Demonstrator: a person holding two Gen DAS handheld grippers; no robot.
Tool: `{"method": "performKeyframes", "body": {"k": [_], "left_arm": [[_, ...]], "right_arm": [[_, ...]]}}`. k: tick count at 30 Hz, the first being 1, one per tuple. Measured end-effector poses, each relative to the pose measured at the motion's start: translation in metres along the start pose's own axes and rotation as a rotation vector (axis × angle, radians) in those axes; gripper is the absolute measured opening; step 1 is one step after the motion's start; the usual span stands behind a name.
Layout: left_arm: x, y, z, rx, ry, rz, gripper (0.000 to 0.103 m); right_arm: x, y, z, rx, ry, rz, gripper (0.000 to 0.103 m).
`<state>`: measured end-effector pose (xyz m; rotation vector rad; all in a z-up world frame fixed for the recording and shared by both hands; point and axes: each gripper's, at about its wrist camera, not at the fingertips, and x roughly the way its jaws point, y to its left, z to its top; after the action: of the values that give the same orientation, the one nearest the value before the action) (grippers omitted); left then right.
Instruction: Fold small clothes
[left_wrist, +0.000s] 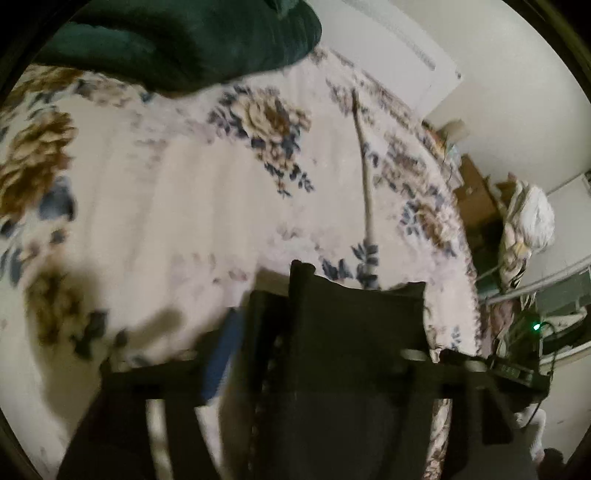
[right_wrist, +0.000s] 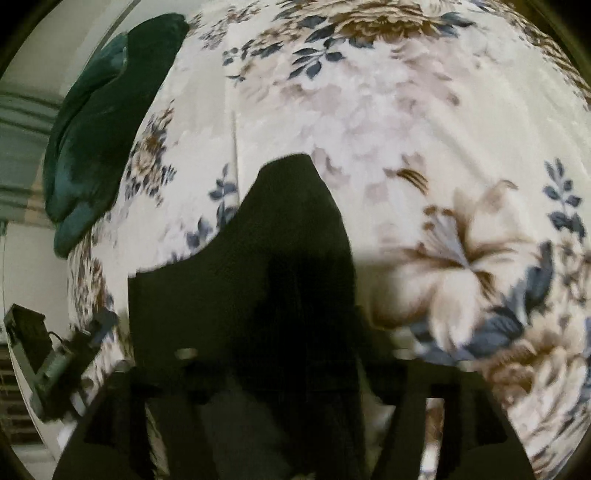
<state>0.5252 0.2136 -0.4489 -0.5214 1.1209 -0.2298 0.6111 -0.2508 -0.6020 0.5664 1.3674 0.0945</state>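
A small black garment (left_wrist: 354, 332) hangs in front of my left gripper (left_wrist: 295, 373), which is shut on its edge and holds it above the floral bedspread (left_wrist: 166, 192). The same black garment (right_wrist: 280, 280) fills the middle of the right wrist view, and my right gripper (right_wrist: 291, 369) is shut on it; its fingers are mostly hidden by the cloth. Both views are blurred by motion. A dark green garment (left_wrist: 192, 40) lies on the bed at the far side; it also shows in the right wrist view (right_wrist: 99, 129) at the left.
The bedspread (right_wrist: 424, 129) covers most of both views. A thin crease or stick-like line (left_wrist: 364, 166) runs across it. Beyond the bed's right edge stand wooden furniture (left_wrist: 476, 195) and a white bundle (left_wrist: 528, 221). The left gripper's body (right_wrist: 40, 354) shows at lower left.
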Motion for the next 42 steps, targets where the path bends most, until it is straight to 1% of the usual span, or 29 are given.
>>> {"method": "performKeyframes", "body": {"k": [2, 4, 5, 7, 9, 11, 14, 15, 18, 20, 22, 25, 27, 32, 33, 37, 38, 39, 40, 41, 42], "left_arm": [[-0.022, 0.000, -0.018, -0.022, -0.016, -0.011, 0.071], [-0.037, 0.002, -0.039, -0.051, -0.023, -0.019, 0.071], [-0.043, 0.003, -0.053, -0.075, -0.017, -0.031, 0.071], [-0.053, 0.003, -0.092, -0.131, 0.007, -0.052, 0.071], [-0.057, 0.001, -0.129, -0.180, 0.038, -0.068, 0.071], [-0.056, 0.002, -0.171, -0.248, 0.071, -0.077, 0.071], [-0.042, 0.007, -0.213, -0.370, 0.104, -0.113, 0.071], [-0.033, 0.008, -0.226, -0.415, 0.112, -0.121, 0.071], [-0.012, 0.009, -0.249, -0.491, 0.092, -0.135, 0.071], [0.006, 0.011, -0.256, -0.539, 0.070, -0.136, 0.071], [0.016, 0.011, -0.260, -0.568, 0.039, -0.138, 0.071], [0.029, 0.015, -0.254, -0.627, -0.021, -0.140, 0.071], [0.032, 0.014, -0.249, -0.648, -0.059, -0.144, 0.071], [0.043, 0.011, -0.234, -0.696, -0.128, -0.144, 0.072], [0.045, 0.012, -0.231, -0.710, -0.141, -0.144, 0.073], [0.050, 0.007, -0.221, -0.741, -0.218, -0.112, 0.074], [0.048, 0.009, -0.220, -0.744, -0.240, -0.102, 0.072], [0.046, 0.008, -0.216, -0.745, -0.269, -0.090, 0.061], [0.046, 0.007, -0.213, -0.742, -0.286, -0.080, 0.049], [0.044, 0.005, -0.209, -0.734, -0.295, -0.066, 0.046], [0.041, 0.004, -0.204, -0.723, -0.306, -0.053, 0.040]], "right_arm": [[-0.009, -0.005, -0.010, -0.011, 0.024, 0.017, 0.083], [-0.017, -0.012, -0.022, -0.020, 0.058, 0.034, 0.087], [-0.021, -0.015, -0.028, -0.027, 0.070, 0.038, 0.087], [-0.028, -0.021, -0.040, -0.047, 0.103, 0.055, 0.088], [-0.033, -0.026, -0.050, -0.067, 0.132, 0.075, 0.092], [-0.035, -0.030, -0.055, -0.099, 0.163, 0.096, 0.092], [-0.029, -0.035, -0.052, -0.133, 0.202, 0.107, 0.092], [-0.025, -0.038, -0.048, -0.140, 0.219, 0.117, 0.092], [-0.010, -0.042, -0.031, -0.163, 0.262, 0.148, 0.092], [0.005, -0.041, -0.015, -0.176, 0.285, 0.155, 0.092], [0.021, -0.044, 0.001, -0.177, 0.303, 0.168, 0.092], [0.045, -0.048, 0.027, -0.167, 0.318, 0.205, 0.092], [0.056, -0.048, 0.040, -0.153, 0.320, 0.252, 0.092], [0.081, -0.037, 0.059, -0.165, 0.343, 0.336, 0.092], [0.086, -0.033, 0.062, -0.170, 0.344, 0.348, 0.093], [0.101, -0.018, 0.071, -0.179, 0.342, 0.378, 0.093], [0.103, -0.013, 0.072, -0.179, 0.339, 0.383, 0.092], [0.105, -0.009, 0.072, -0.177, 0.334, 0.386, 0.091], [0.105, -0.007, 0.072, -0.178, 0.326, 0.386, 0.085], [0.105, -0.005, 0.071, -0.182, 0.320, 0.380, 0.067], [0.105, -0.003, 0.070, -0.191, 0.314, 0.366, 0.057]]}}
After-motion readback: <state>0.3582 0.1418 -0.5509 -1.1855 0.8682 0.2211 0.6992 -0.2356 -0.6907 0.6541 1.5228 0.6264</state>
